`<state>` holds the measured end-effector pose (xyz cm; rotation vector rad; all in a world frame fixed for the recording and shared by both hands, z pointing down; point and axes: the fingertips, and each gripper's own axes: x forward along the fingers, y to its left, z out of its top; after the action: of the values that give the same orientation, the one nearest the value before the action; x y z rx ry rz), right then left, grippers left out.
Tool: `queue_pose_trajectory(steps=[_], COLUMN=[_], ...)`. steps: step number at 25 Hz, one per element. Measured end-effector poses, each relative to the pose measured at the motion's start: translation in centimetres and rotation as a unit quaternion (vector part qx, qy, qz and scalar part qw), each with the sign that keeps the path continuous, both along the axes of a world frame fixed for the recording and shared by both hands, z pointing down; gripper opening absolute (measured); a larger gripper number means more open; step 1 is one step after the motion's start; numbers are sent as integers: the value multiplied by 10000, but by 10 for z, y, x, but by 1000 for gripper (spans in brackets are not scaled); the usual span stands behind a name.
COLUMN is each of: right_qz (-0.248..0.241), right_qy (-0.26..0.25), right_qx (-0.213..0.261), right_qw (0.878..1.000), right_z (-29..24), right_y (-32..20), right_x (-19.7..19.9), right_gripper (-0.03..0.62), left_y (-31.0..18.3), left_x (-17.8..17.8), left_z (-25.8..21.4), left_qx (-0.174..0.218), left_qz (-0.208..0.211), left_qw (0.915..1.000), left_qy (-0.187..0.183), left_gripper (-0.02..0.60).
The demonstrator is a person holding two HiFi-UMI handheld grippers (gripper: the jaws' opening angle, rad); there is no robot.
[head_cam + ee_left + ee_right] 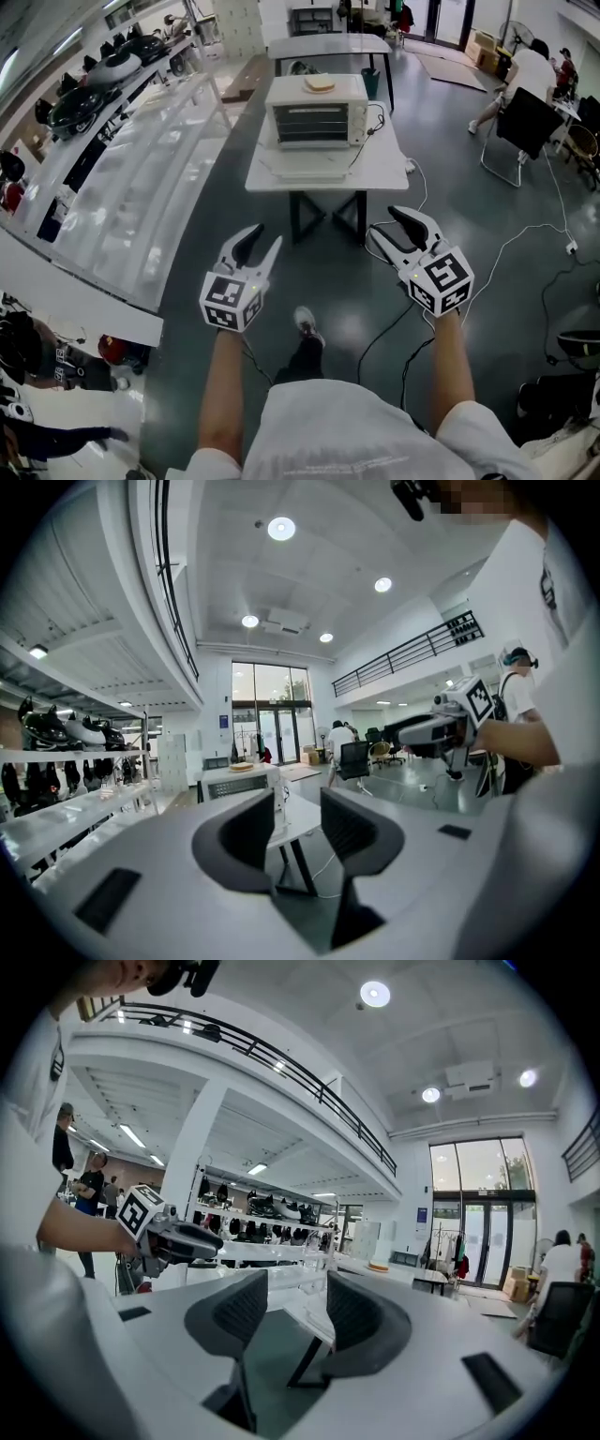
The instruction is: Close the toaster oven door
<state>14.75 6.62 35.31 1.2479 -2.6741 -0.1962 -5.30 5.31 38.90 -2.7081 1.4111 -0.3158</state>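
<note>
While the person stood well back from the table [389, 167], the toaster oven [317, 112] sat on it at 12 o'clock in the head view, its door [307, 165] dropped open and lying flat in front. A bread slice [320, 83] lay on top. The left gripper [264, 238] at 7 o'clock and the right gripper [386, 223] at 5 o'clock hung above the floor, each with its 2 jaws spread apart and nothing between them.

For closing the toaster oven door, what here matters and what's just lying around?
Job: toaster oven, its dropped-open door, left gripper, right gripper, both open and empty.
Lying about: bread on the oven's top, helmet shelves, black chair.
</note>
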Motion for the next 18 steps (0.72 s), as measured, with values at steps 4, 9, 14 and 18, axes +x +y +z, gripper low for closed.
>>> queue_pose_trajectory(steps=[4,9,14,18], right_qz=[64,155,233,177], right_qy=[108,208,250,141], right_qx=[-54,-111,-137,-51], right_qw=[9999,9996,9993,9997], right_z=[7,2,-2,-8], right_y=[-46,-122,-198,-250], right_x=[-4,-15,-31,-47], right_gripper=[192,192,192,192], left_y=[-51,-132,-215,-266], left_x=[-5,-23,-41,-50], left_z=[9,7,4,3], left_qx=[49,45,4,5], left_qz=[49,47,118,151], left_qw=[9998,9999,9998,9997], left_qy=[-165,-120,-159,-171], left_gripper=[158,158,158,158])
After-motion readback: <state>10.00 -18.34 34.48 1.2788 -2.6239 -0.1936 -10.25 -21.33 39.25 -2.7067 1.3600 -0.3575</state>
